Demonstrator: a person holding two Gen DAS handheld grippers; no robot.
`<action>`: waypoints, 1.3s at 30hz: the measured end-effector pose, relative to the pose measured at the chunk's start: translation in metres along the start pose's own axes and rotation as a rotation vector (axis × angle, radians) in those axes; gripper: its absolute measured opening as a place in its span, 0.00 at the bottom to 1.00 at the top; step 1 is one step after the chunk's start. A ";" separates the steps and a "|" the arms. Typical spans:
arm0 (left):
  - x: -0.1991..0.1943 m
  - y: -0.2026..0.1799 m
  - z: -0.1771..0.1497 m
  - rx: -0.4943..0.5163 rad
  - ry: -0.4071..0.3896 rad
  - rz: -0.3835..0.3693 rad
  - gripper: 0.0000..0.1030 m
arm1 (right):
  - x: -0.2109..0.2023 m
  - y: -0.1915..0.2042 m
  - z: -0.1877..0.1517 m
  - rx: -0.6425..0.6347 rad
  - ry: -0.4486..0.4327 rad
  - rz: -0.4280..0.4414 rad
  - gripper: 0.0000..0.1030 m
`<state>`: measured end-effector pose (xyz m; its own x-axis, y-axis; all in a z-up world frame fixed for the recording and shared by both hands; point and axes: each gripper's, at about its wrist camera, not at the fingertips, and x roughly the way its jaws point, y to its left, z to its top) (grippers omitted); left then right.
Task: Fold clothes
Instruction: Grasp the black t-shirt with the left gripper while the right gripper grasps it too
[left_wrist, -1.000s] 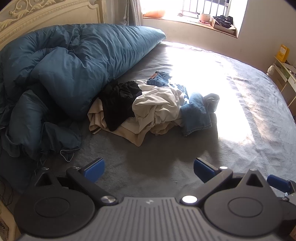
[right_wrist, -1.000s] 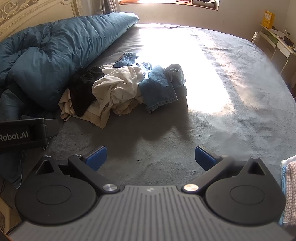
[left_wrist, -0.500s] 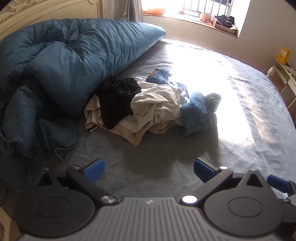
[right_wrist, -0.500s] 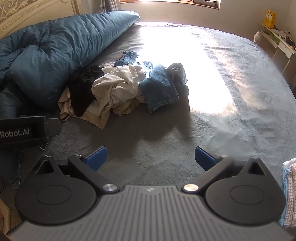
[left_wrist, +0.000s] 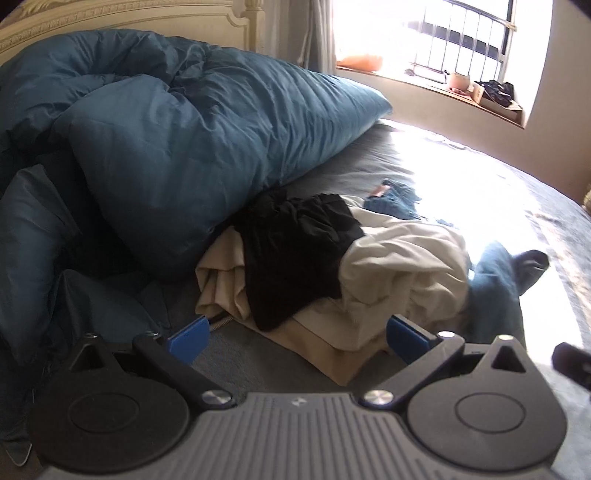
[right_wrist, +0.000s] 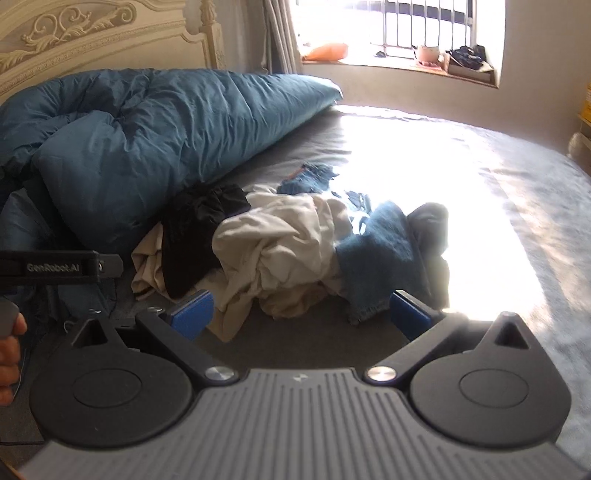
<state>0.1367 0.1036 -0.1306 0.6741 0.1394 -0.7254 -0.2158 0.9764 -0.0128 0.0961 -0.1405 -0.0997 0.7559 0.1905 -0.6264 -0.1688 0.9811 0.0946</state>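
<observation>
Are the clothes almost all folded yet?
Not yet. Nothing in view looks folded: the black garment, the crumpled cream shirt and the blue denim jeans lie in one messy heap on the grey bed. Both the left hand-held gripper and right hand-held gripper are open and empty, near the pile. Every piece is left to fold.

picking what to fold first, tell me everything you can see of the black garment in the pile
The black garment looks like soft, thin, matte fabric, crumpled and unfolded. It lies draped on the left side of the pile, over a beige garment; a cream garment bunches against its right edge. Its far end nears the blue duvet. Neither gripper touches it.
</observation>
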 end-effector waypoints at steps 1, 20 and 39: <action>0.019 0.005 0.001 0.004 -0.022 0.019 0.99 | 0.017 0.002 0.007 -0.020 -0.030 0.026 0.99; 0.233 0.006 0.003 0.171 0.033 -0.063 0.28 | 0.356 0.110 0.106 -0.106 0.320 0.368 0.67; 0.095 0.018 -0.010 0.046 -0.193 -0.235 0.08 | 0.206 0.048 0.071 0.279 0.263 0.806 0.06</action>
<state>0.1903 0.1332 -0.2066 0.8246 -0.0662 -0.5618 -0.0090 0.9915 -0.1301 0.2888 -0.0522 -0.1690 0.2991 0.8456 -0.4422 -0.4001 0.5318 0.7464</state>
